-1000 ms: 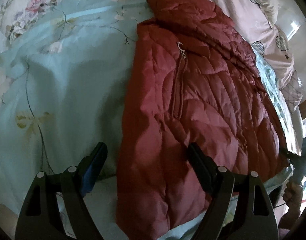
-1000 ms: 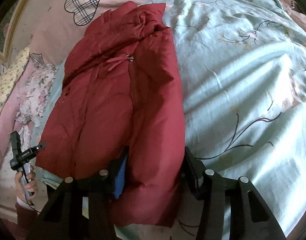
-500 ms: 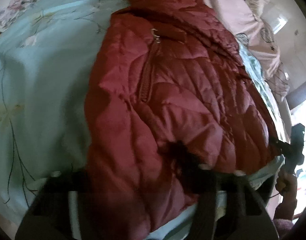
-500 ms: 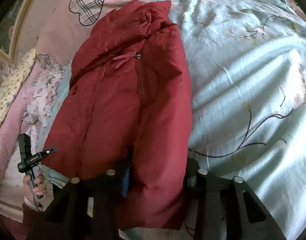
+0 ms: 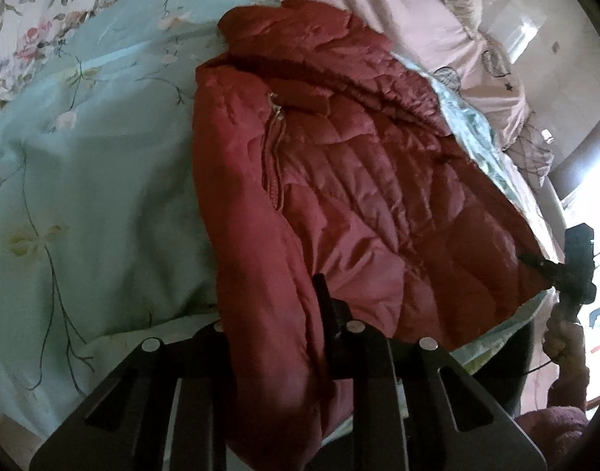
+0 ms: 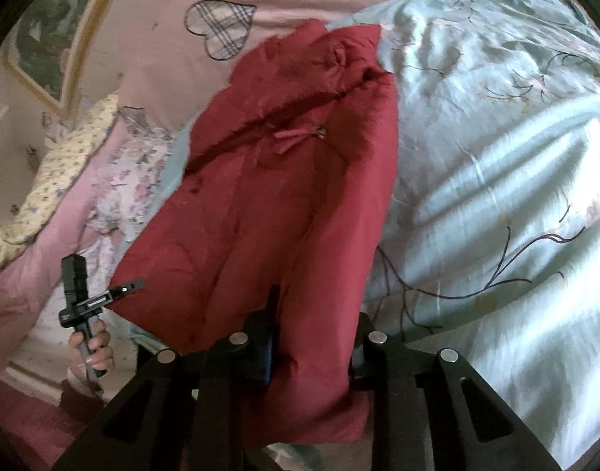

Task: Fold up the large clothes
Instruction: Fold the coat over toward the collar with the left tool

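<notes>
Open room to one side of the jacket, crowded on the other.

Wide bare stretch of pale green floral quilt point(image 6: 496, 180) beside the red jacket point(image 6: 284, 204), free for passing. Opposite side hemmed in by pink pillows point(image 6: 150, 39) and a flowered cushion point(image 6: 68, 165) close along the jacket's far edge. Lower hem blocked by both tools: left gripper point(image 5: 274, 325) and right gripper point(image 6: 311, 337), each clamped on thick padded folds.
</notes>
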